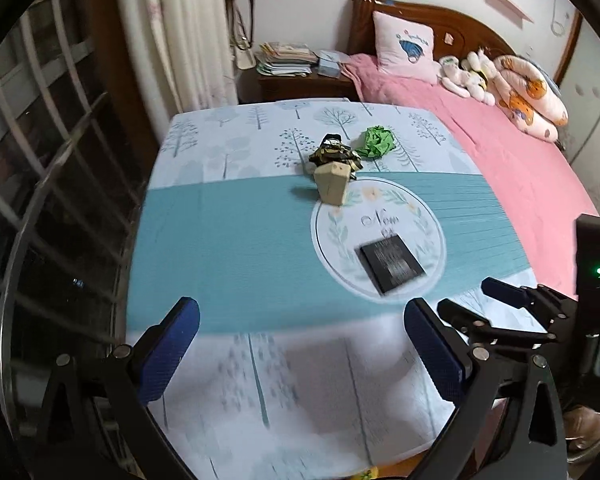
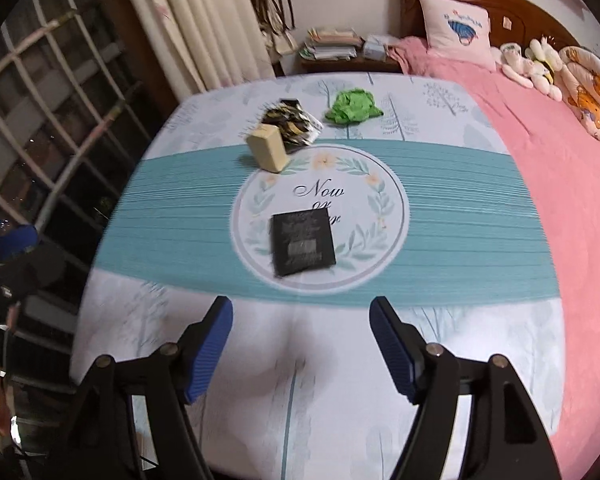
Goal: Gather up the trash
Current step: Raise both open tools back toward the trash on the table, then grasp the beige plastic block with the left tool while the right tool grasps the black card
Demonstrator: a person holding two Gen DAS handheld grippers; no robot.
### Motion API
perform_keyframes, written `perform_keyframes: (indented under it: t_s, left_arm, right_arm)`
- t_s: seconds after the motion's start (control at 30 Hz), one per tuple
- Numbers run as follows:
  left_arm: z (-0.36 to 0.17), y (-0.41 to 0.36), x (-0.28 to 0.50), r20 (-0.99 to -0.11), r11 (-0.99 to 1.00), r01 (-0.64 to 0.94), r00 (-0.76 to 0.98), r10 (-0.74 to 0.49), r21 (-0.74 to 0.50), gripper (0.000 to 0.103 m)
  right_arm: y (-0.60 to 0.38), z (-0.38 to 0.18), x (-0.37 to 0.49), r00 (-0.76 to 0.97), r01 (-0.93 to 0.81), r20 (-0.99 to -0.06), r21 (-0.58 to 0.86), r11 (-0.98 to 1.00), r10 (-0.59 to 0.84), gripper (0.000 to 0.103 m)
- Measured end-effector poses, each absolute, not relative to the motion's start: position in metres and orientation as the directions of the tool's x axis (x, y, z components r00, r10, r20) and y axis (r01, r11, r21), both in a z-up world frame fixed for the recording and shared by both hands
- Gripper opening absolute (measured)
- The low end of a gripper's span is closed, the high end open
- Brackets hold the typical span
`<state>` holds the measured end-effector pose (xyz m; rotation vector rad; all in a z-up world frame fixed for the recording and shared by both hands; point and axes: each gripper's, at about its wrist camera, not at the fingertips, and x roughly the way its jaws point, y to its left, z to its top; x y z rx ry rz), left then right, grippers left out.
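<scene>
— Closest to me, what do you make out?

— Over the near edge of the table [image 2: 500, 344], my right gripper [image 2: 302, 344] hangs with its jaws apart and nothing between the two blue pads [image 2: 210, 350]. My left gripper [image 1: 300, 356] is beside it, jaws spread wide, also empty. From the left camera the right gripper shows at the right edge, just past my own pad.

— And the trash?

— Four pieces, all on the patterned cloth [image 2: 460, 232], none touched. Nearest is one flat black packet [image 2: 302, 242] [image 1: 392, 266], lying on the round wreath print in the teal band, ahead of my right jaws. Farther on, one small tan box [image 2: 268, 153] [image 1: 332, 184] stands tilted at the far edge of the teal band. Touching it from behind is one crumpled dark wrapper [image 2: 294, 122] [image 1: 334, 152] with gold markings. Beside that, to the right and a little apart, is one green crumpled wad [image 2: 354, 106] [image 1: 376, 142].

— Anything beyond the table?

— One bed with a pink cover [image 2: 560, 160] to the right, one pillow [image 2: 456, 26] against the wooden headboard [image 1: 452, 20], some soft toys [image 1: 472, 74] which I cannot count, and a stack of papers [image 1: 286, 58] on the nightstand. Curtains [image 1: 180, 32] and a barred window [image 1: 52, 152] fill the left.
</scene>
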<state>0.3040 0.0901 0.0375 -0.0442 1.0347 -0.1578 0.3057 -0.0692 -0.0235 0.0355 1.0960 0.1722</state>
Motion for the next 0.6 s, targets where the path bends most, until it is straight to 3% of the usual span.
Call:
perform_keyframes:
  t_s: [0.33, 0.6]
  left_arm:
    - [-0.018, 0.093, 0.396, -0.891, 0.972, 0.2, 0.409, -0.197, -0.123, 0.101]
    - [-0.039, 0.081, 0.428, -0.9, 0.955, 0.254, 0.365, -0.239, -0.15, 0.101]
  right_arm:
    - [-0.046, -0.09, 0.371, 0.343, -0.099, -0.936, 0.053, 0.994, 0.084, 0.071]
    - [-0.03, -0.094, 0.374, 0.367, -0.148, -0.93, -0.022, 0.989, 0.035, 0.074]
